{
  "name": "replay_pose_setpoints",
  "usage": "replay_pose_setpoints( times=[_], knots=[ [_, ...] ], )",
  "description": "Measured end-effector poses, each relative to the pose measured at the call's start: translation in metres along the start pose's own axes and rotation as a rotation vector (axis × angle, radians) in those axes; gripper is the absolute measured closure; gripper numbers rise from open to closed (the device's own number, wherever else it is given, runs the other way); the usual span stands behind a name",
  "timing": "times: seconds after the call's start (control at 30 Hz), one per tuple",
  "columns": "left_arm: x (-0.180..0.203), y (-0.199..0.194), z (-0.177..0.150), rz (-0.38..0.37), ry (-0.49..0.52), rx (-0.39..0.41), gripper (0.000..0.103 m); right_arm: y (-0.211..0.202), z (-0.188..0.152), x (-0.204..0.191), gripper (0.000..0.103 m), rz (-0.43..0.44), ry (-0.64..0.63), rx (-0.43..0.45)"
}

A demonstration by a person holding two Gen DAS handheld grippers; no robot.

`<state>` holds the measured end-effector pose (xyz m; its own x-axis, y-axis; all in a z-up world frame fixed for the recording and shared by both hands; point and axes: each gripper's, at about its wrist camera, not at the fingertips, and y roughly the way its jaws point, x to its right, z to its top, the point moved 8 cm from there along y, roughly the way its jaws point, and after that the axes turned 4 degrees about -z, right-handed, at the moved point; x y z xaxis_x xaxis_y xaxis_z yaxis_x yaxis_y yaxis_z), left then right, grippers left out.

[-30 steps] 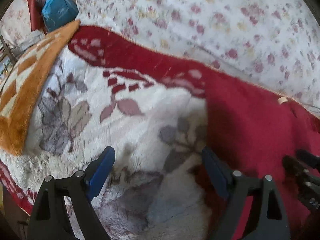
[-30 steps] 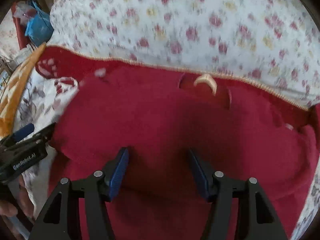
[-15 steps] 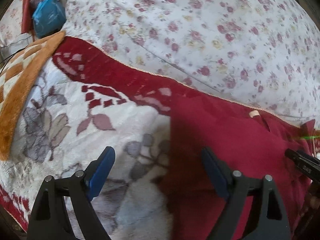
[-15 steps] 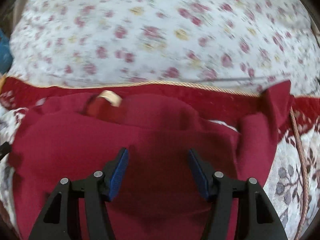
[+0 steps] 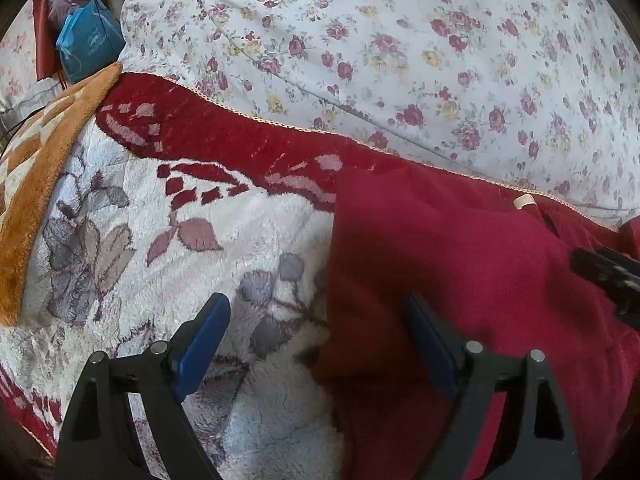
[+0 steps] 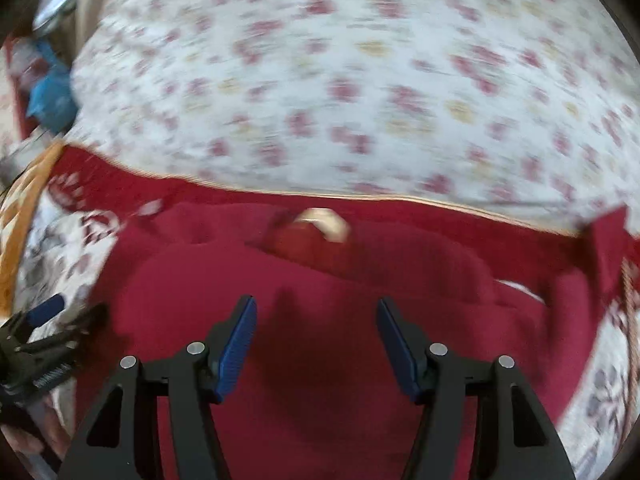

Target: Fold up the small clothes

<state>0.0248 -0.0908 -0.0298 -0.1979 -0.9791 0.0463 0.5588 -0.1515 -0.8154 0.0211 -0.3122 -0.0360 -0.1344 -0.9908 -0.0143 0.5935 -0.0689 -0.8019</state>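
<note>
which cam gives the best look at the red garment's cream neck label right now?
Right wrist: the cream label sits near centre at the red garment's neckline, large though motion-blurred. Left wrist shows it sharp but tiny, near the right edge.

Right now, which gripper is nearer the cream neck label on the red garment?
Right. The right gripper hangs over the middle of the red garment, the cream label straight ahead. The left gripper straddles the garment's left edge, label far off to its right.

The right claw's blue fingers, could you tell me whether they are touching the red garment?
Cannot tell. In the right wrist view the right claw stands open over the red garment, nothing pinched, but the blurred frame shows neither contact nor gap.
</note>
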Motion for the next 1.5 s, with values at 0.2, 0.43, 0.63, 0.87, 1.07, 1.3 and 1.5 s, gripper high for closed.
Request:
replay_pose_setpoints(
  times=[0.2,0.43,0.63,0.87,1.07,1.3,1.5],
  knots=[
    [0.0,0.002,0.0,-0.005,-0.007,-0.005,0.015,0.027,0.008,-0.052,0.037,0.001,-0.1,0.0],
    [0.001,0.003,0.001,-0.007,-0.011,-0.011,0.014,0.067,0.014,-0.052,0.037,-0.058,-0.081,-0.053],
    [0.002,-0.005,0.007,-0.054,-0.035,0.018,0.015,0.021,0.007,-0.039,0.036,-0.059,-0.079,-0.005],
    [0.02,-0.018,0.01,-0.137,-0.01,0.06,0.015,-0.01,-0.044,0.031,0.029,-0.192,0.002,-0.033],
    [0.035,-0.004,-0.006,-0.106,0.067,0.008,0.014,-0.018,-0.049,0.064,0.029,-0.06,0.123,-0.087],
    [0.03,-0.008,-0.003,-0.113,0.04,0.016,0.014,-0.049,-0.022,0.206,0.017,-0.246,0.329,0.007],
    [0.029,-0.003,-0.003,-0.109,0.032,0.008,0.014,-0.009,-0.016,0.326,0.017,-0.389,0.493,-0.106]
  ],
)
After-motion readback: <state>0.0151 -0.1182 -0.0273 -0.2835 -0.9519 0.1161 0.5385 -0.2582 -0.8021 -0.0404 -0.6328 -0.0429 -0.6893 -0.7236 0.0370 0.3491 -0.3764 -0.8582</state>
